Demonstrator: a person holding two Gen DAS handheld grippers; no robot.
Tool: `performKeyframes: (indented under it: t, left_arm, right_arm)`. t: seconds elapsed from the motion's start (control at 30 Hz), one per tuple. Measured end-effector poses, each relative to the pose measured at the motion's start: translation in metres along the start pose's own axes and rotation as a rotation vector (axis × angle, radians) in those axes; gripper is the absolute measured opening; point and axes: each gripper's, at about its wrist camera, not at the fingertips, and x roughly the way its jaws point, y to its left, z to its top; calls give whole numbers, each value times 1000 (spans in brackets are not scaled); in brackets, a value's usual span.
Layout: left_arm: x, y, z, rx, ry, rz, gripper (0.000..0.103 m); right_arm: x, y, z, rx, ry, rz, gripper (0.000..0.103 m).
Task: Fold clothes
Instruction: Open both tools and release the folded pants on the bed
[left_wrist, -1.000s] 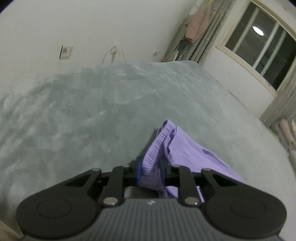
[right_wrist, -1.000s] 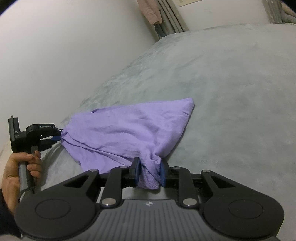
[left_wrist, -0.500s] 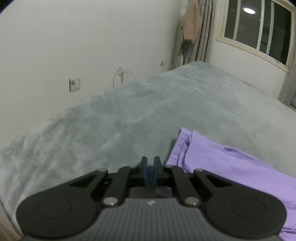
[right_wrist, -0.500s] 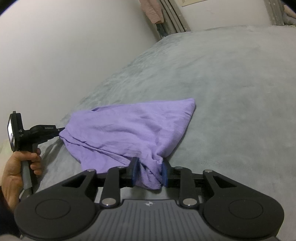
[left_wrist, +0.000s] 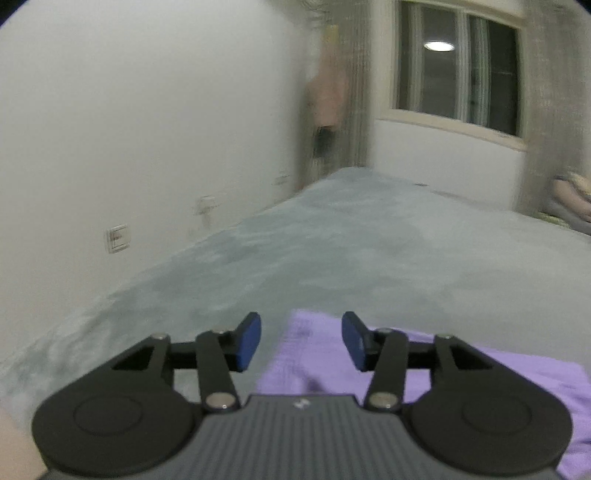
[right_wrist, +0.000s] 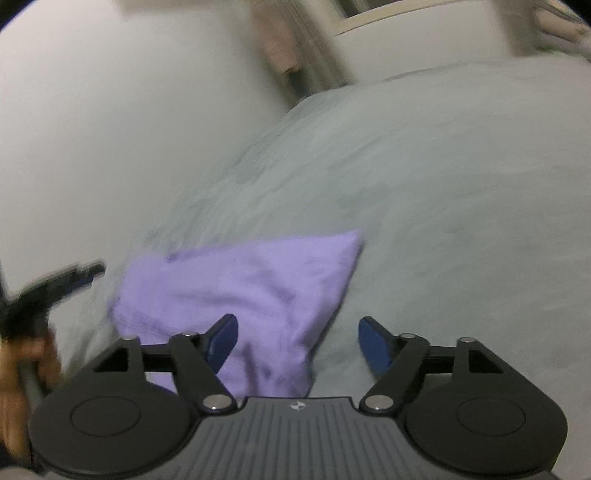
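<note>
Jaws apart over purple garment (right_wrist: 258, 284) (no legible writing)

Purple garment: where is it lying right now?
The purple garment lies flat on the grey bed cover, just ahead of the open right gripper, with the left gripper at its left edge.

One purple garment (right_wrist: 258, 288) on one grey bed (right_wrist: 443, 184). Two grippers: left (left_wrist: 301, 341), right (right_wrist: 297, 347). One hand (right_wrist: 26, 365) at nine o'clock. One window (left_wrist: 458, 70), one wall switch (left_wrist: 118, 238), one pink garment (left_wrist: 327, 96) hanging.
</note>
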Motion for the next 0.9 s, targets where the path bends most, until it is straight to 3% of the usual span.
performKeyframes:
  t: [0.13, 0.33, 0.43, 0.5, 0.53, 0.73, 0.77, 0.9]
  left_arm:
    - [6, -37, -13, 30, 74, -202, 50]
    - [8, -94, -31, 156, 139, -374, 52]
    - [-1, -108, -35, 186, 143, -440, 57]
    - [-8, -123, -39, 234, 127, -455, 61]
    - [-9, -131, -43, 257, 132, -462, 61]
    - [-12, -191, -75, 454, 159, -507, 56]
    - [-10, -195, -81, 464, 185, -515, 49]
    - [-10, -198, -89, 457, 235, -536, 47]
  right_arm:
    - [5, -21, 7, 148, -50, 44, 73]
    - [40, -30, 34, 196, -37, 28, 70]
    - [65, -25, 50, 152, 35, -7, 52]
    - [77, -18, 56, 89, 67, -50, 21]
    - [79, -17, 57, 71, 66, -54, 10]
    - [71, -23, 57, 27, -5, -13, 9]
    - [68, -21, 59, 17, -21, -8, 9]
    - [69, -15, 61, -15, -44, -22, 8]
